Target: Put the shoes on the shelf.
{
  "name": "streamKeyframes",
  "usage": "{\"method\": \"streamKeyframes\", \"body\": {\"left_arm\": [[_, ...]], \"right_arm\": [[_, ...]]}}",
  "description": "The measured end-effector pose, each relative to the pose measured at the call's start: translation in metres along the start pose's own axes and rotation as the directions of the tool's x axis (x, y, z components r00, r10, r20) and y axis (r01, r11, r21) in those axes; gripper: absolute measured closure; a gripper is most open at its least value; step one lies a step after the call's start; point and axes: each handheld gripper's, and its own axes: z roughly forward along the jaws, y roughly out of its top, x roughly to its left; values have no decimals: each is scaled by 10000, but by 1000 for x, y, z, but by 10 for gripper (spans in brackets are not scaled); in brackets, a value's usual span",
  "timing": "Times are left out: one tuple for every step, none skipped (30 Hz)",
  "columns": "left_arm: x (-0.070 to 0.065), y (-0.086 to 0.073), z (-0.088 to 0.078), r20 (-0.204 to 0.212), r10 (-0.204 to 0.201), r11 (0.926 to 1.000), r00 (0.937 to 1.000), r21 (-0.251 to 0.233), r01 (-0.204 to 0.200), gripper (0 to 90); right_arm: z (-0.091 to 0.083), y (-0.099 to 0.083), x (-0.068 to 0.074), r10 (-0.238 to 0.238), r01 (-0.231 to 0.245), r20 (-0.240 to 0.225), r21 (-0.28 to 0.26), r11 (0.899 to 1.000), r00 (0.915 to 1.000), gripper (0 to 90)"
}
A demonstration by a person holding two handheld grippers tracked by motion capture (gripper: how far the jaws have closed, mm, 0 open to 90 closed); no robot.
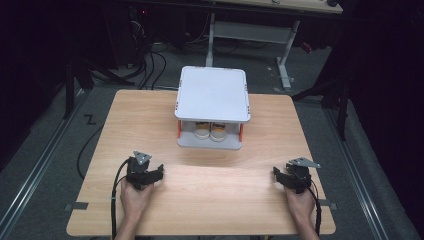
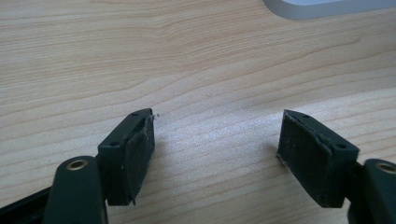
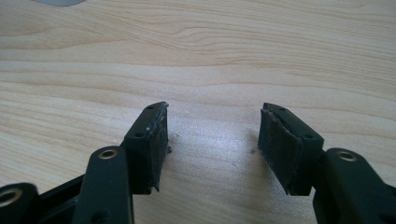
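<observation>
Both grippers are rested on the near part of the table (image 1: 165, 112), well apart from each other. The left gripper (image 1: 155, 171) is seen with its jaws spread wide in the left gripper view — nothing but bare wood lies between the pads (image 2: 140, 156). The same holds for the right gripper (image 1: 280, 175): its jaws stand apart in the right gripper view, and only tabletop is seen between its pads (image 3: 280, 144). Nothing is held or touched by either one.

The things nearest to them are at the far middle of the table, where a white two-level rack (image 1: 213, 92) is set. On its lower shelf, under the top plate, a pair of small shoes (image 1: 210, 131) is placed side by side, toes toward the person. The pale edge of the rack's base (image 2: 327, 7) is caught at the top of the left gripper view, which suggests that this gripper is aimed roughly toward it.

As for progress, no work is judged to be under way at this moment — the shoes are in the rack, the grippers are empty and parked. Whether the shoes are yet to be taken out, or have already been stowed, cannot be told from these pictures. If a reach is to come, the whole of it is left to be done: approach, grasp under the top plate, and carry.
</observation>
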Motion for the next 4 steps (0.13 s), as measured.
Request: {"method": "streamKeyframes", "body": {"left_arm": [[0, 0, 0, -1, 3, 10000, 10000, 1, -3, 275], [0, 0, 0, 22, 13, 10000, 10000, -2, -13, 274], [0, 0, 0, 32, 30, 10000, 10000, 0, -30, 272], [0, 0, 0, 37, 40, 10000, 10000, -2, -40, 271]], "right_arm": [[0, 0, 0, 11, -11, 3, 3, 10000, 10000, 424], [0, 0, 0, -3, 3, -2, 1, 10000, 10000, 423], [0, 0, 0, -3, 3, -2, 2, 10000, 10000, 421], [0, 0, 0, 4, -4, 3, 7, 10000, 10000, 419]]}}
